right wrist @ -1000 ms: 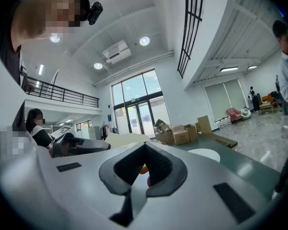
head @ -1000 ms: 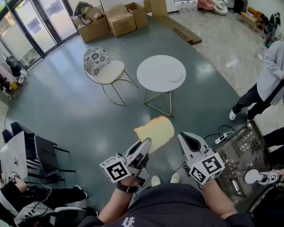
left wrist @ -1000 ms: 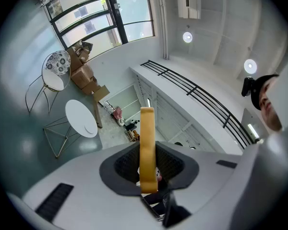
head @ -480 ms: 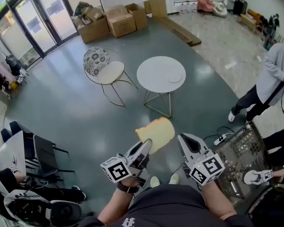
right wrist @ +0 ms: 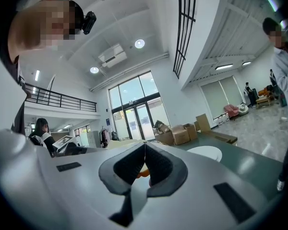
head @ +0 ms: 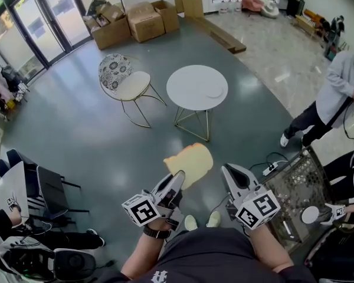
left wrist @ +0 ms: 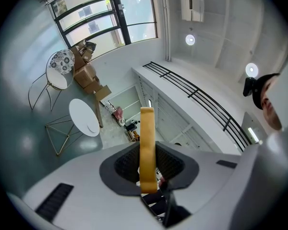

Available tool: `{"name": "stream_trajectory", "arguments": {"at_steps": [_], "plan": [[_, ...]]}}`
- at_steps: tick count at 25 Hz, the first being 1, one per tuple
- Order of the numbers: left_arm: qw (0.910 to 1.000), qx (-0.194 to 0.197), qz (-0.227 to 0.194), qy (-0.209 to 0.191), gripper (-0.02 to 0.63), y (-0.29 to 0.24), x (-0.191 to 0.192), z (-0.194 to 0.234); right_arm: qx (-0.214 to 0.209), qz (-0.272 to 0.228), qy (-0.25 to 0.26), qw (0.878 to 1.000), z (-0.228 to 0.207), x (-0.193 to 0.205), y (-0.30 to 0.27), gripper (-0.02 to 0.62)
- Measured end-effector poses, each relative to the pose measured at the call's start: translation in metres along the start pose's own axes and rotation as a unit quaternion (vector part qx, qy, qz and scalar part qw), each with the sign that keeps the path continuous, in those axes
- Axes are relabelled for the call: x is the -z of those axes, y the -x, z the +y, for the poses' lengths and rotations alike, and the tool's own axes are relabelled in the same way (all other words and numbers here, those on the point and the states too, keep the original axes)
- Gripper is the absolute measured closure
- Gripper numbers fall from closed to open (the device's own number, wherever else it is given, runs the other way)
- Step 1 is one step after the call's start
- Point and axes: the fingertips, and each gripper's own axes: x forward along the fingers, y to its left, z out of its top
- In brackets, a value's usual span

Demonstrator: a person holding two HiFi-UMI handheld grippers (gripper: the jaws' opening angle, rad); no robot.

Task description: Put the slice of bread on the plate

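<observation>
A tan slice of bread (head: 190,165) is held up in the air over the dark floor, and my left gripper (head: 178,183) is shut on its lower edge. In the left gripper view the bread (left wrist: 147,138) stands edge-on between the dark pads. To the right of it my right gripper (head: 229,171) is shut with nothing in it, and its tips meet in the right gripper view (right wrist: 144,145). A small white plate (head: 214,92) lies on the round white table (head: 189,84) farther ahead, well beyond both grippers.
A wire-legged chair (head: 125,81) stands left of the table. Cardboard boxes (head: 130,22) sit by the glass doors. A metal mesh basket (head: 301,187) is close on my right, and a person (head: 336,93) stands beyond it. Office chairs (head: 53,187) are at lower left.
The head view has shifted a little, so the table and chair sit slightly left and higher. Both grippers and the bread keep their places.
</observation>
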Motion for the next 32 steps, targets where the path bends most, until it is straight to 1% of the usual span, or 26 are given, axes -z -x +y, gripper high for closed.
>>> {"name": "stream_trajectory", "arguments": {"at_steps": [9,16,21,26,32], "plan": [[0.9999,-0.007,-0.004,0.013,0.518,0.018,-0.015,0.023,0.004,0.008,-0.005,1.000,0.018,0.012,-0.015,0.589],[0.9999,-0.007,-0.004,0.010,0.518,0.030,-0.028,0.036,0.005,0.008,0.003,1.000,0.031,0.015,-0.031,0.589],[0.9999,-0.005,0.003,0.011,0.518,0.031,-0.037,0.040,0.008,0.010,0.000,1.000,0.035,0.014,-0.046,0.589],[0.9999,-0.004,0.010,0.009,0.518,0.033,-0.030,0.046,0.010,0.012,0.005,1.000,0.039,0.023,-0.045,0.589],[0.9997,0.009,0.022,0.005,0.518,0.015,-0.028,0.036,0.016,0.009,0.015,1.000,0.027,0.014,-0.047,0.589]]}}
